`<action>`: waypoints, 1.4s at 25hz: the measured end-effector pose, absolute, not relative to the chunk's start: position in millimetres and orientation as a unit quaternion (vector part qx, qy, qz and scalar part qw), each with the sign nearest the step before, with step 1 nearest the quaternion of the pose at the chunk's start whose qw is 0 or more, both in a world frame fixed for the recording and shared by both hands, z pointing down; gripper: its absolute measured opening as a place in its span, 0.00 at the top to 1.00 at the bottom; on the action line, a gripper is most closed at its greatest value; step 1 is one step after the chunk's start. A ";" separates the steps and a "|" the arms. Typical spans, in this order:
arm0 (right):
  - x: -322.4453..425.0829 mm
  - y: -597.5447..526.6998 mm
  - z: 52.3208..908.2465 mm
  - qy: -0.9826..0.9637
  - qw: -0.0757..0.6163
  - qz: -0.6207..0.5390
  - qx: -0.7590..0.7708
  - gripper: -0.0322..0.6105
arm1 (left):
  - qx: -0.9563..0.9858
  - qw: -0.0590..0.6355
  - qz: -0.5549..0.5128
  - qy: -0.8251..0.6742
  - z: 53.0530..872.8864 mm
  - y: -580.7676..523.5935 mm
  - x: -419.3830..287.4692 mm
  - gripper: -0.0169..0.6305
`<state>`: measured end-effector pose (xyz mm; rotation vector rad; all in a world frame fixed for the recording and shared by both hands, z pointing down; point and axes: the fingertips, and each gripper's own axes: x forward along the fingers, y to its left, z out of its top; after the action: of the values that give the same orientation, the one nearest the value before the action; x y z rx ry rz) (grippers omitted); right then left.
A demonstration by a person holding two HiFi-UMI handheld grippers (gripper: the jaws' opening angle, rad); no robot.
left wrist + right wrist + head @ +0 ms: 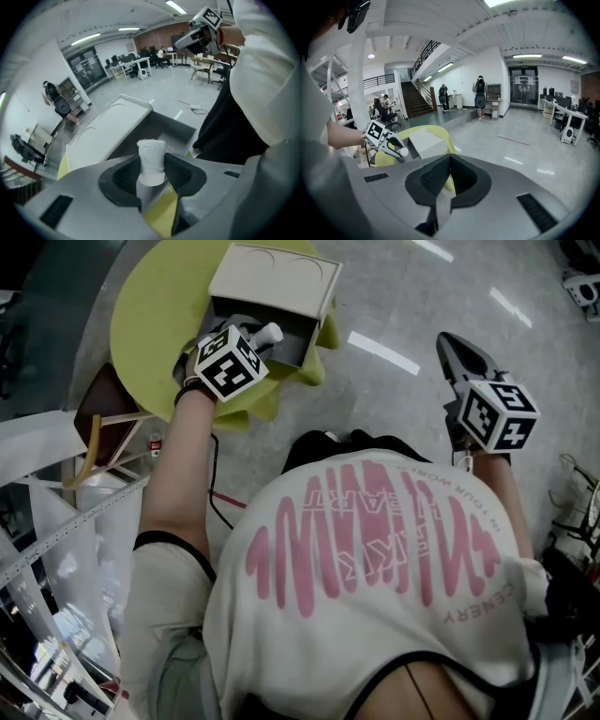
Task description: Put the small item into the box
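Note:
A small white roll (151, 161) stands upright between the dark pads of my left gripper (151, 165), which is shut on it. In the head view that gripper (261, 341) hangs over the open tray of the beige box (277, 285), with the small white roll (270, 333) at the tray's mouth. The box's grey tray (174, 130) and lid (105, 131) lie just beyond the roll. My right gripper (452, 345) is held off to the right above the floor, jaws together and empty. From the right gripper view (449, 161) the box (425, 142) is seen far off.
The box rests on a round yellow-green table (155, 310). A brown chair (97, 412) and white plastic clutter (56, 549) stand left of the person. A cable (220, 493) runs across the grey floor. People stand far off by the wall (480, 98).

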<state>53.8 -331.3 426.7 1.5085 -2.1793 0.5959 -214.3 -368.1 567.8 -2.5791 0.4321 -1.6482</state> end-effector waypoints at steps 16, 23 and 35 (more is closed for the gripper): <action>85.8 -326.0 429.3 -0.757 0.188 0.248 0.575 0.94 | -0.762 0.119 -0.637 -0.022 594.6 -373.4 -207.6 0.71; 93.9 -326.3 430.5 -0.748 0.175 0.252 0.589 0.94 | -0.750 0.133 -0.645 -0.062 604.5 -370.8 -207.4 0.71; 117.2 -323.6 426.6 -0.734 0.166 0.251 0.609 0.94 | -0.734 0.115 -0.663 -0.090 616.9 -371.5 -212.4 0.71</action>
<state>117.2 -323.6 426.6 1.7349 -2.0902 0.7147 -212.4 -371.5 616.9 -2.1503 -0.2636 -1.9442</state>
